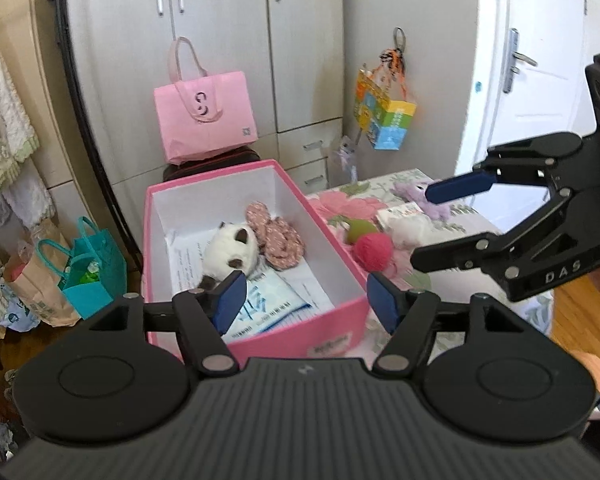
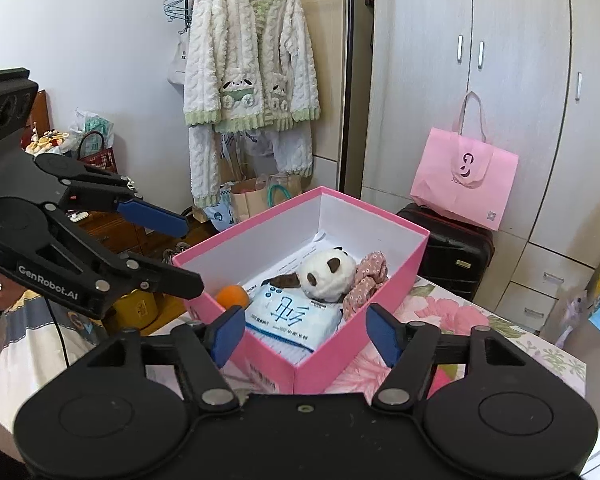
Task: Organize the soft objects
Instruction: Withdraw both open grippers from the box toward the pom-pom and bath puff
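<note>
The pink box [image 1: 256, 344] sits open on the flowered table [image 1: 480, 220], holding a panda plush [image 1: 230, 254], a floral pink cloth [image 1: 278, 236], a blue-and-white tissue pack [image 1: 268, 312] and an orange ball [image 2: 233, 297]. Beside the box lie a red yarn ball [image 1: 374, 250], a green toy [image 1: 360, 229] and a purple plush [image 1: 416, 194]. The left gripper [image 1: 306, 300] and right gripper [image 2: 300, 334] hang spread wide, holding nothing.

Centre frame, a pink box [image 1: 256, 344] with white inner walls holds a white-and-brown plush panda [image 1: 230, 256] and a pink floral scrunchie [image 1: 276, 236]; right, a red yarn ball [image 1: 373, 251].
</note>
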Available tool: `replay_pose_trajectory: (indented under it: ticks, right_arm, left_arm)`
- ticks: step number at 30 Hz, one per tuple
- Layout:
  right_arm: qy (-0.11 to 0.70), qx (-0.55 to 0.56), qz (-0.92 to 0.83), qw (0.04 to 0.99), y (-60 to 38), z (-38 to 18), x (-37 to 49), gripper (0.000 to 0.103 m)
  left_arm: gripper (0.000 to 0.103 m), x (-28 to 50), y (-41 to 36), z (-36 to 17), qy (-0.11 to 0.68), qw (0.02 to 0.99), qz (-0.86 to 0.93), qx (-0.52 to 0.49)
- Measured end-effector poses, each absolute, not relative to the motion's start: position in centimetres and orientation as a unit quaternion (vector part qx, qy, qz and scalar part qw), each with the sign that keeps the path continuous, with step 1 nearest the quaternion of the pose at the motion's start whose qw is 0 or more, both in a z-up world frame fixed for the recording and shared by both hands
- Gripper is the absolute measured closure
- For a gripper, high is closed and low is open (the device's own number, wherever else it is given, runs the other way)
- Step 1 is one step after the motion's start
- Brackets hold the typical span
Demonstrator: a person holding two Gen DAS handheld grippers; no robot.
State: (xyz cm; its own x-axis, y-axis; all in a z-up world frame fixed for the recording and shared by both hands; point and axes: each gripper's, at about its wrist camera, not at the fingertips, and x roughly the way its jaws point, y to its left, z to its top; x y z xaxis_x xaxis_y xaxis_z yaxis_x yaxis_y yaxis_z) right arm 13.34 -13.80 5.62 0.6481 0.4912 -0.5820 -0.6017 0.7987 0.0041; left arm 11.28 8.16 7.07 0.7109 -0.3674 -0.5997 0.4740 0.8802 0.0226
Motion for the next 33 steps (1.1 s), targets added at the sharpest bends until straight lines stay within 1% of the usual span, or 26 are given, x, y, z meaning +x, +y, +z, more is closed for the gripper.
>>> replay_pose_trajectory:
  ticks: [5, 8, 11, 17, 21, 29, 33]
  right_arm:
    - [0.289, -0.091, 0.303, 0.903, -15.0, 5.7, 11.2, 0.022]
    - [0.294, -0.085, 0.301, 0.903, -16.2, 5.3, 10.2, 0.018]
    - [0.291, -0.083, 0.286, 0.909, -17.7, 5.0, 9.1, 0.018]
    - [0.295, -0.095, 0.238, 0.921, -21.1, 4.4, 6.3, 0.017]
    - [0.289, -0.084, 0.218, 0.928, -23.4, 3.7, 5.4, 0.017]
    - [0.278, -0.028, 0.215, 0.936, -27.2, 0.5, 6.3, 0.017]
    - [0.279, -0.012, 0.2, 0.939, -28.2, -1.7, 7.7, 0.017]
  left_arm:
    - [0.033, 9.7, 7.4, 6.6, 0.313, 0.913, -0.244, 0.097]
    - [0.028, 8.7, 6.7, 6.4, 0.315, 0.909, -0.255, 0.104]
    - [0.027, 8.0, 6.0, 5.7, 0.312, 0.903, -0.274, 0.11]
    - [0.026, 7.3, 4.8, 3.6, 0.319, 0.896, -0.296, 0.09]
    - [0.026, 7.4, 3.2, 2.1, 0.319, 0.893, -0.307, 0.079]
    - [0.026, 7.9, -0.9, -0.6, 0.292, 0.899, -0.312, 0.095]
    - [0.026, 8.6, -2.7, -2.4, 0.295, 0.903, -0.302, 0.075]
